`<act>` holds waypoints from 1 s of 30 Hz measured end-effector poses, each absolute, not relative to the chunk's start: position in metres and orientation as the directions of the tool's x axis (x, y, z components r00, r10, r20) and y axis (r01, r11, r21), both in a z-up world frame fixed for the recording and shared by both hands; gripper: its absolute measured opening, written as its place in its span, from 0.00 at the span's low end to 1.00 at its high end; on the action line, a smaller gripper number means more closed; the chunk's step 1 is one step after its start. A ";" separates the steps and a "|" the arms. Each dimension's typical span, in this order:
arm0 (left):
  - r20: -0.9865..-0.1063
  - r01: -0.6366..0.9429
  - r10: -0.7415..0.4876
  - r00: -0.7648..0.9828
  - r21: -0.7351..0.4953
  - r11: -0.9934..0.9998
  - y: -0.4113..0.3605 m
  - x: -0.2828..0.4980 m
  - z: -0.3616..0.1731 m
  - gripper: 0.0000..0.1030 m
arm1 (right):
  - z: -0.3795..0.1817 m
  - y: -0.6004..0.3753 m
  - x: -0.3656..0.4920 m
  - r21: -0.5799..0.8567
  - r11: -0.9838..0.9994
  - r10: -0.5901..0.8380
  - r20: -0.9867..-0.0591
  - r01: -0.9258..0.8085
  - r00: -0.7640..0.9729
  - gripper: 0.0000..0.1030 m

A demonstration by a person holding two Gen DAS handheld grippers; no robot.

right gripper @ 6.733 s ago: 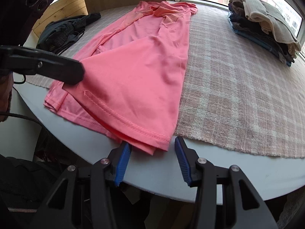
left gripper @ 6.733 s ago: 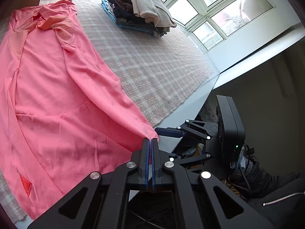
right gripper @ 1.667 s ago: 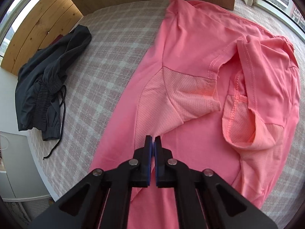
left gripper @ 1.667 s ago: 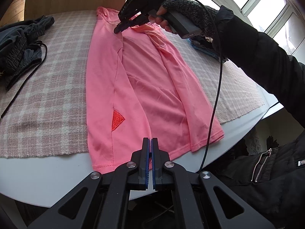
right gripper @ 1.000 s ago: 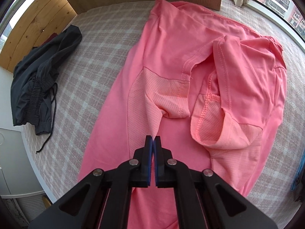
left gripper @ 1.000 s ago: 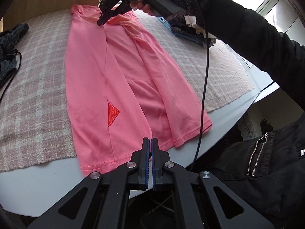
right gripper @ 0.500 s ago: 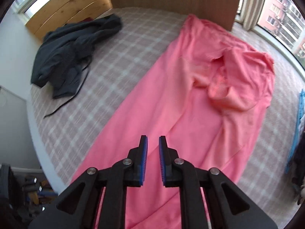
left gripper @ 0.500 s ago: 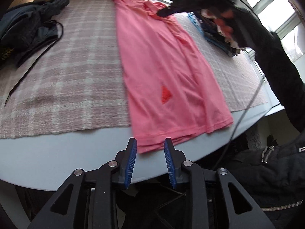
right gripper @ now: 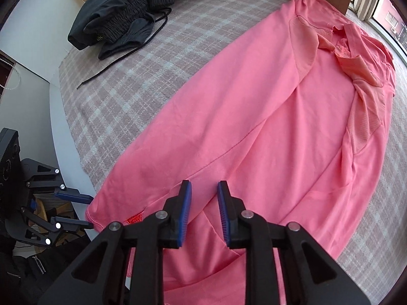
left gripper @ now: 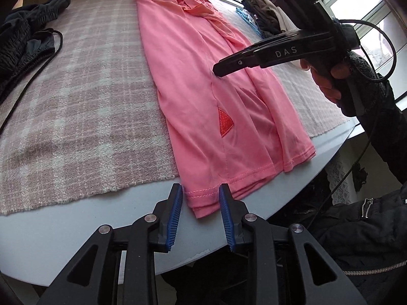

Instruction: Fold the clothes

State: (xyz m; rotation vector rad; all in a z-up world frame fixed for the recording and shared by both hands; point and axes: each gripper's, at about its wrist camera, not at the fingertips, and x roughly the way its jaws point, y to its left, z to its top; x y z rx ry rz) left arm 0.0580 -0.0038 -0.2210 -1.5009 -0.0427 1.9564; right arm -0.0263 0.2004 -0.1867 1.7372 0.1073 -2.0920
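Observation:
A pink shirt [left gripper: 203,81] lies lengthwise on the checked blanket, both sides folded in, collar at the far end. Its hem hangs a little over the blanket's near edge. My left gripper [left gripper: 201,203] is open and low over the table edge. The near-left hem corner lies between its blue pads [left gripper: 175,211], which do not press on it. My right gripper [right gripper: 203,203], held by a gloved hand [left gripper: 356,76], hovers over the shirt's lower half [right gripper: 254,139]. Its jaws are opening with nothing pinched between them. The right wrist view shows the left gripper [right gripper: 91,212] at the hem.
A dark garment [left gripper: 23,38] with a drawstring is bunched at the far left of the blanket [left gripper: 76,101]. A stack of folded clothes [left gripper: 267,17] sits by the window. The bare table rim [left gripper: 76,228] runs along the front. A cable and a black jacket [left gripper: 368,228] are at the right.
Both grippers went from shut to open. The right gripper travelled from the collar end down the shirt towards the hem. The left gripper shifted to the hem's near-left corner.

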 end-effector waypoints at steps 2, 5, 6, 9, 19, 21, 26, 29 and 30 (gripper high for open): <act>-0.846 -0.496 0.518 -0.124 -0.399 -0.771 -0.002 0.057 -0.220 0.19 | -0.190 0.201 -0.026 0.190 -0.916 -0.248 -0.961 0.354 -0.126 0.22; -0.839 -0.512 0.532 -0.113 -0.409 -0.755 -0.006 0.060 -0.219 0.03 | -0.192 0.203 -0.026 0.183 -0.920 -0.239 -0.963 0.346 -0.126 0.22; -0.836 -0.516 0.537 -0.113 -0.413 -0.751 -0.007 0.061 -0.218 0.02 | -0.192 0.203 -0.026 0.182 -0.921 -0.237 -0.963 0.344 -0.125 0.22; -0.831 -0.516 0.543 -0.120 -0.415 -0.749 -0.011 0.065 -0.212 0.02 | -0.192 0.201 -0.026 0.165 -0.921 -0.221 -0.968 0.354 -0.122 0.22; -0.826 -0.455 0.555 -0.098 -0.459 -0.763 -0.016 0.073 -0.226 0.02 | -0.192 0.194 -0.020 0.095 -0.918 -0.158 -0.978 0.386 -0.135 0.22; -0.814 -0.440 0.573 -0.097 -0.481 -0.758 -0.011 0.072 -0.229 0.03 | -0.189 0.198 -0.016 0.101 -0.922 -0.164 -0.976 0.373 -0.141 0.22; -0.824 -0.455 0.558 -0.099 -0.461 -0.762 -0.012 0.073 -0.209 0.05 | -0.153 0.243 0.029 0.279 -0.925 -0.341 -0.909 0.258 -0.240 0.26; -0.829 -0.467 0.545 -0.123 -0.436 -0.769 -0.020 0.077 -0.194 0.16 | -0.135 0.288 0.079 0.328 -0.940 -0.339 -0.863 0.097 -0.374 0.42; -0.829 -0.467 0.544 -0.128 -0.434 -0.770 -0.023 0.077 -0.189 0.16 | -0.132 0.304 0.096 0.343 -0.939 -0.329 -0.852 0.042 -0.406 0.42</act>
